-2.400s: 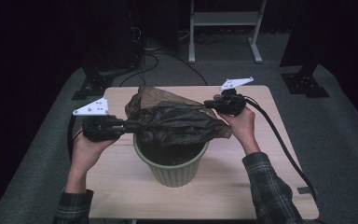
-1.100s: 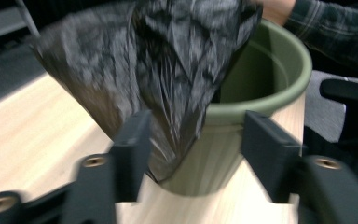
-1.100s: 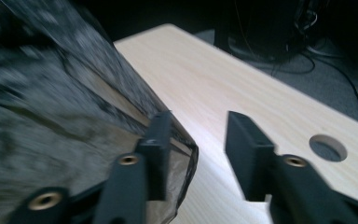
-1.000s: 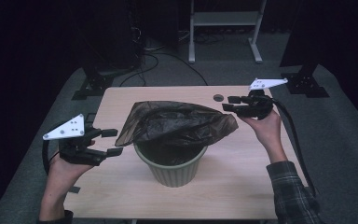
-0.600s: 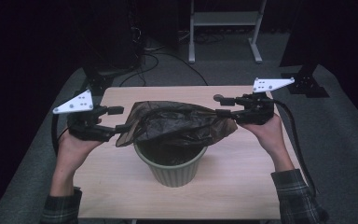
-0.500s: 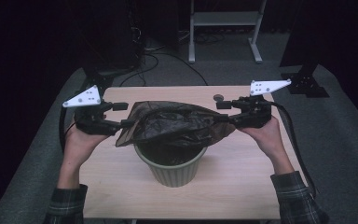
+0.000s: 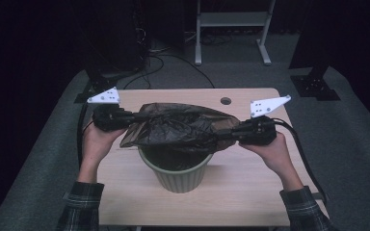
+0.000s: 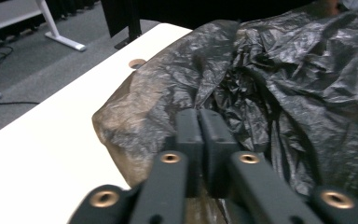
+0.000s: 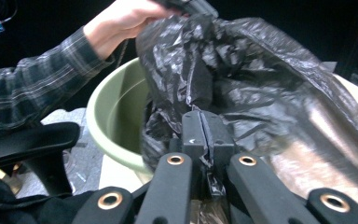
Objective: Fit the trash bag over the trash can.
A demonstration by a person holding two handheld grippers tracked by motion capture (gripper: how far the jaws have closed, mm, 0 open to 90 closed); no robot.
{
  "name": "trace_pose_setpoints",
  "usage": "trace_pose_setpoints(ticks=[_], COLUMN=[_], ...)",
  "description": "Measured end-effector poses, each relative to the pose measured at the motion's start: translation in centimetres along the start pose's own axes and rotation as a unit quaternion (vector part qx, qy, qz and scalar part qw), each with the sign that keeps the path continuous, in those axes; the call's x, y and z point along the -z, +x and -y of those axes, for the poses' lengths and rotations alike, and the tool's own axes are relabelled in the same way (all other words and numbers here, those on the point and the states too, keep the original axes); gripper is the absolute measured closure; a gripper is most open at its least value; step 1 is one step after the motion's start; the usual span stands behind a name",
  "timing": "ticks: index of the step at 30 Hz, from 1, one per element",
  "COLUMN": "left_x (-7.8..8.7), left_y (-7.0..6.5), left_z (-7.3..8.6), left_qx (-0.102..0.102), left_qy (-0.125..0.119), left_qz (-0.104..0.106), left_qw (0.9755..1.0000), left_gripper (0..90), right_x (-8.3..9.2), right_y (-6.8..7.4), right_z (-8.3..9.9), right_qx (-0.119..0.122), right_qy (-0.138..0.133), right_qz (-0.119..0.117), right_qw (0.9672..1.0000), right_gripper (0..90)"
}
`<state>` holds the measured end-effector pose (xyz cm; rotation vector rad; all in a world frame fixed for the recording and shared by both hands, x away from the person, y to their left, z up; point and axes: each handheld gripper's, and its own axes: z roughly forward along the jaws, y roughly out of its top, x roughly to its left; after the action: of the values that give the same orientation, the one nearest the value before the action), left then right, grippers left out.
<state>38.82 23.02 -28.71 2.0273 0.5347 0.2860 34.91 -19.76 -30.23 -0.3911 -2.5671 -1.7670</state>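
1. Black bag (image 7: 178,127) hangs over the green bin (image 7: 176,168) at mid-table.
2. Left gripper (image 7: 125,115) and right gripper (image 7: 226,132) have just clamped opposite bag edges.
3. Spread evenly, lower the mouth around the rim; avoid tearing.

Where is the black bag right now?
In the high view the bag hangs mid-table, stretched over the green bin, pinched between the left gripper and the right gripper.

I see the bag (image 7: 180,127) draped over the bin (image 7: 176,171), which stands mid-surface (image 7: 250,192), between my two hand-held grippers.
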Motion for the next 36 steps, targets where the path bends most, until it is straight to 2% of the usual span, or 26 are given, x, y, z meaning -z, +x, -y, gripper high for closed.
trace_pose_setpoints(ticks=[4, 9, 15, 19, 24, 28, 31, 34, 36], left_x=[-0.1, -0.4, -0.8, -0.9, -1.5, -1.5, -1.4, -1.1, -0.9], left_y=[0.3, 0.5, 0.6, 0.7, 1.0, 1.3, 1.4, 1.3, 1.3], left_z=[0.4, 0.9, 1.4, 1.7, 2.6, 3.6, 4.2, 4.3, 4.3], left_qx=[0.017, 0.022, 0.028, 0.037, 0.047, 0.061, 0.069, 0.068, 0.068], left_qy=[-0.003, 0.003, 0.008, 0.013, 0.043, 0.052, 0.051, 0.051, 0.054], left_qz=[-0.009, -0.013, -0.013, -0.017, -0.030, -0.027, -0.019, -0.022, -0.027], left_qw=[0.9998, 0.9997, 0.9995, 0.9991, 0.9975, 0.9964, 0.9961, 0.9961, 0.9959], left_gripper=[90.0, 90.0, 90.0, 90.0, 90.0, 90.0, 90.0, 90.0, 90.0], right_x=[-0.2, -0.6, -2.1, -3.8, -5.9, -7.5, -8.0, -8.0, -7.6], right_y=[1.1, 2.3, 3.6, 4.6, 5.7, 6.3, 6.6, 6.8, 6.9], right_z=[1.1, 3.6, 6.3, 7.7, 9.1, 10.6, 10.9, 10.8, 10.6], right_qx=[0.004, -0.002, -0.012, -0.008, -0.007, -0.011, -0.011, -0.003, 0.003], right_qy=[0.011, 0.029, 0.066, 0.115, 0.148, 0.181, 0.175, 0.170, 0.165], right_qz=[-0.013, -0.034, -0.062, -0.071, -0.091, -0.104, -0.112, -0.109, -0.097], right_qw=[0.9998, 0.9990, 0.9959, 0.9908, 0.9848, 0.9779, 0.9781, 0.9794, 0.9816], right_gripper=[89.1, 89.1, 89.2, 89.2, 89.3, 89.4, 89.4, 89.1, 80.1])
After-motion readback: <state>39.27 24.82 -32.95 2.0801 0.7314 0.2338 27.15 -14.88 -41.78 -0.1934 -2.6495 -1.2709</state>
